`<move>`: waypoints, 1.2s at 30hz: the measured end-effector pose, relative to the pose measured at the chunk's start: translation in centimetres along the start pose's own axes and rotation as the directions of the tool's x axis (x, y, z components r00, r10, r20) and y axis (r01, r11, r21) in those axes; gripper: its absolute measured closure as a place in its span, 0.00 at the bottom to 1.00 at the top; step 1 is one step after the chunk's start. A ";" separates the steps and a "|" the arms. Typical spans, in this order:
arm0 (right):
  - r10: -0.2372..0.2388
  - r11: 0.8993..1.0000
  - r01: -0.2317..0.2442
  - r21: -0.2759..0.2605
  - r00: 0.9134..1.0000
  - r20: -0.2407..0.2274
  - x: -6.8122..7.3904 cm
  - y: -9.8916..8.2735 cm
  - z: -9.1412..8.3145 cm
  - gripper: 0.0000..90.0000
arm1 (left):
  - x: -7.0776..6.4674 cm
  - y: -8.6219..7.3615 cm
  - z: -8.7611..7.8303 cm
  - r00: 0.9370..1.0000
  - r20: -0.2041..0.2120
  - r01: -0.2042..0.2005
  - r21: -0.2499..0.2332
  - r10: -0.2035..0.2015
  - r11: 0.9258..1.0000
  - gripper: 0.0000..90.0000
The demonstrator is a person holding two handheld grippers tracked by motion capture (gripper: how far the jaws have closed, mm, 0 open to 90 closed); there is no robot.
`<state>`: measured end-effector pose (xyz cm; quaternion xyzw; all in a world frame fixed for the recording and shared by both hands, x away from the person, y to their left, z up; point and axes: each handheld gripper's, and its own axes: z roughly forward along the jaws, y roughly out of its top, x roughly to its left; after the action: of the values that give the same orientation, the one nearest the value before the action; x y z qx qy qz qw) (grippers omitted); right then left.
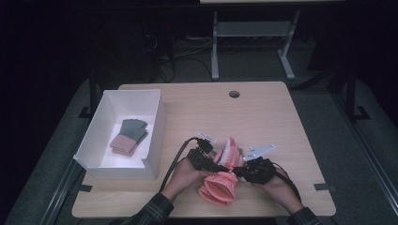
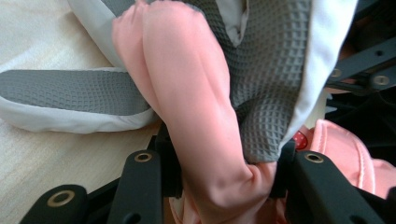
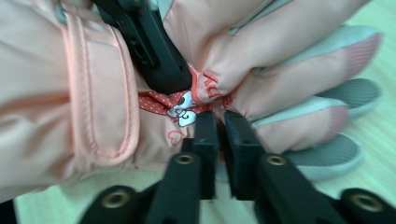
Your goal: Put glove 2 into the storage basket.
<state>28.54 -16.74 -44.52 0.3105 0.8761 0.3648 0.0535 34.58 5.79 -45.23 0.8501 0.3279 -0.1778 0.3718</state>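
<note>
High view: at the lower centre of the frame, both hands meet over a padded pink ski glove with grey waffle-textured palm [image 1: 224,174] on the light wooden table [image 1: 263,117]. The left gripper [image 1: 212,160] and right gripper [image 1: 240,169] pinch it from opposite sides, probably to steady and fold it for the white open box [image 1: 155,136] at left, where a grey-and-pink knitted glove pair [image 1: 129,136] lies.

Left gripper view: its jaws clamp a pink fold at the lower centre.

Right gripper view: its jaws, nearly together, nip the glove's fabric beside a red dotted bow [image 3: 180,105].
</note>
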 end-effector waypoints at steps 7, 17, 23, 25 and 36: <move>0.068 0.994 -0.066 -0.088 0.998 0.019 -0.8 -1.1 -2.6 0.63 | -0.9 0.8 -0.7 1.000 -0.002 -0.003 -0.007 0.003 1.000 0.67; 0.118 0.990 -0.112 -0.083 0.991 0.070 -2.1 -3.2 -3.6 0.22 | -1.4 2.1 -4.8 1.000 -0.006 0.007 -0.073 -0.008 0.997 0.67; 0.133 0.988 -0.127 -0.082 0.989 0.067 -2.3 -3.7 -2.8 0.12 | -2.7 3.5 -8.2 0.999 -0.050 -0.026 -0.096 0.021 0.995 0.67; 0.132 0.989 -0.125 -0.080 0.988 0.083 -2.4 -3.8 -2.6 0.11 | -3.1 3.9 -9.2 0.997 -0.071 -0.040 -0.101 0.033 0.994 0.67; 0.153 0.986 -0.145 -0.080 0.981 0.118 -2.9 -4.1 -2.4 0.11 | -4.4 5.6 -14.1 0.980 -0.174 -0.109 -0.069 0.096 0.992 0.66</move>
<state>28.02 -22.14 -45.89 0.3952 0.8320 0.3785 0.0913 36.06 11.62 -30.67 0.8627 0.3210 -0.0722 0.3841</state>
